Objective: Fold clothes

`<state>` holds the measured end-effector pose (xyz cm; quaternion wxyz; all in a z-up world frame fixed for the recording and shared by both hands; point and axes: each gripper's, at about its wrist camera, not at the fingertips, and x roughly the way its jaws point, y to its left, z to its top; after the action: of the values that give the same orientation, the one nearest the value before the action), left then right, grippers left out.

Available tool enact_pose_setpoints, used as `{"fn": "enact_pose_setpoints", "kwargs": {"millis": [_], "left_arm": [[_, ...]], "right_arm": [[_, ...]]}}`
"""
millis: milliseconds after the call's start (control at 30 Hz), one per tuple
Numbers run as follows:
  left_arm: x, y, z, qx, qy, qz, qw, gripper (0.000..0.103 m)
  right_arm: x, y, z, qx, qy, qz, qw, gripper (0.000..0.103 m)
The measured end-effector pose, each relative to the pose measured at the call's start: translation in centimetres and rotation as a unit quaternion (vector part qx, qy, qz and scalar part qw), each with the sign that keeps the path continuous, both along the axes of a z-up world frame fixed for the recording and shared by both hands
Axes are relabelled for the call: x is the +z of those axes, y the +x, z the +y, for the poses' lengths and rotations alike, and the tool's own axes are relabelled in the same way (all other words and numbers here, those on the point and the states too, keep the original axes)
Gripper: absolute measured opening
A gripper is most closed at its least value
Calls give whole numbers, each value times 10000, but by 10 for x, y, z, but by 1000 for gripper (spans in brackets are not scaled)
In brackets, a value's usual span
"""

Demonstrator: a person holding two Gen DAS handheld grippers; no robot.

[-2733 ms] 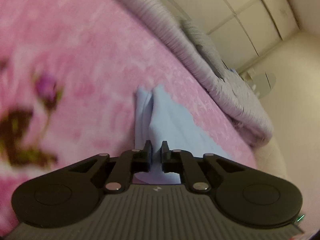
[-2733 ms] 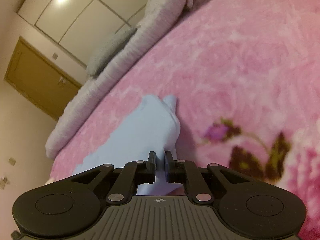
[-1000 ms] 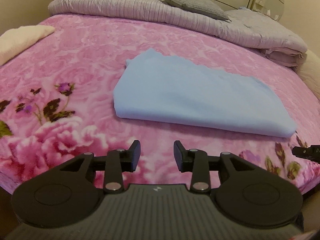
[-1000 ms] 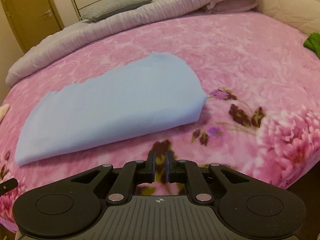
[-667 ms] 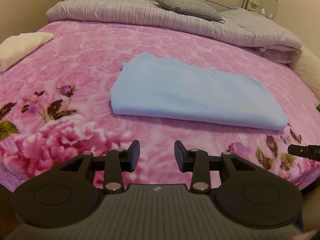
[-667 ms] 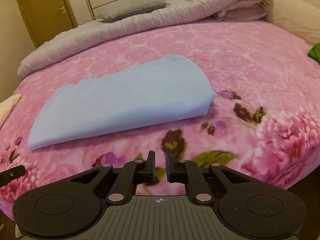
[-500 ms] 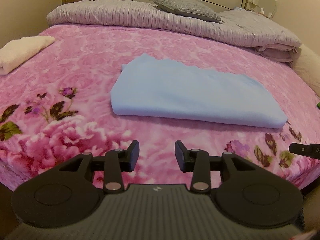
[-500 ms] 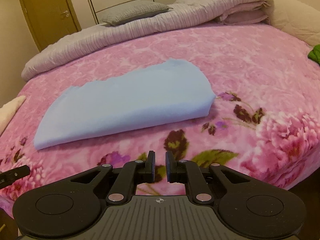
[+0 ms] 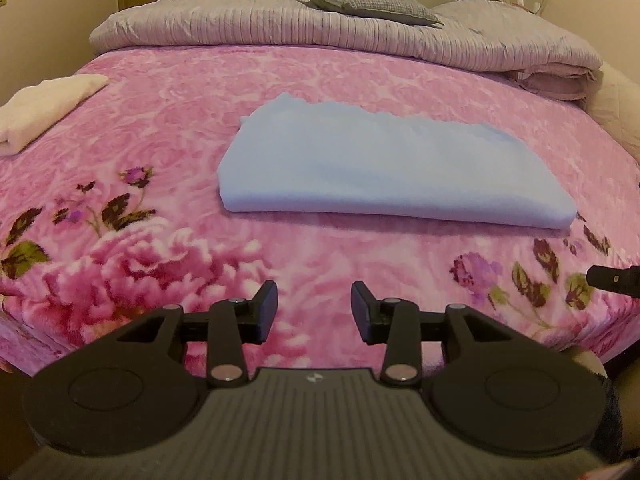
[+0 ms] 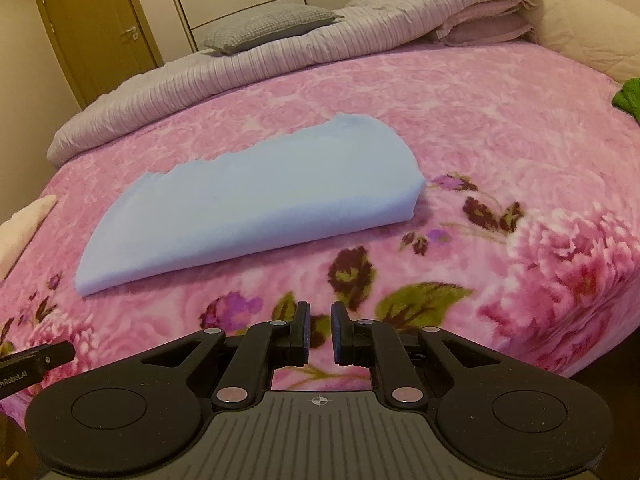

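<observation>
A light blue garment [image 9: 384, 168] lies folded flat in a long band on the pink floral blanket [image 9: 168, 128]; it also shows in the right wrist view [image 10: 256, 200]. My left gripper [image 9: 314, 306] is open and empty, held back over the bed's near edge, well short of the garment. My right gripper [image 10: 320, 334] has its jaws a narrow gap apart with nothing between them, also back near the bed's edge. The tip of the right gripper shows at the right edge of the left wrist view [image 9: 616, 280].
A folded cream towel [image 9: 44, 108] lies at the bed's left edge. A rolled grey-lilac duvet [image 9: 320, 32] and a grey pillow [image 9: 368, 2] lie across the far side. A green cloth [image 10: 630, 98] lies at the right edge. A door [image 10: 96, 28] stands beyond.
Both grippers let go of the blue garment and pulled back from it to the bed's near edge. The left jaws opened wide. The garment now lies folded and still.
</observation>
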<state>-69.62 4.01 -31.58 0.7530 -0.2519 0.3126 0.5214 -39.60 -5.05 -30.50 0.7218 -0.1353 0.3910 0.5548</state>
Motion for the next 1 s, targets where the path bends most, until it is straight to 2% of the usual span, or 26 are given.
{"fn": "enact_pose_setpoints", "kwargs": {"millis": [1000], "left_arm": [[-23,7,28,-104,-351,9,9993,36]], "right_arm": [[-21,-1,39,175,-346,-25,9992,11]]}}
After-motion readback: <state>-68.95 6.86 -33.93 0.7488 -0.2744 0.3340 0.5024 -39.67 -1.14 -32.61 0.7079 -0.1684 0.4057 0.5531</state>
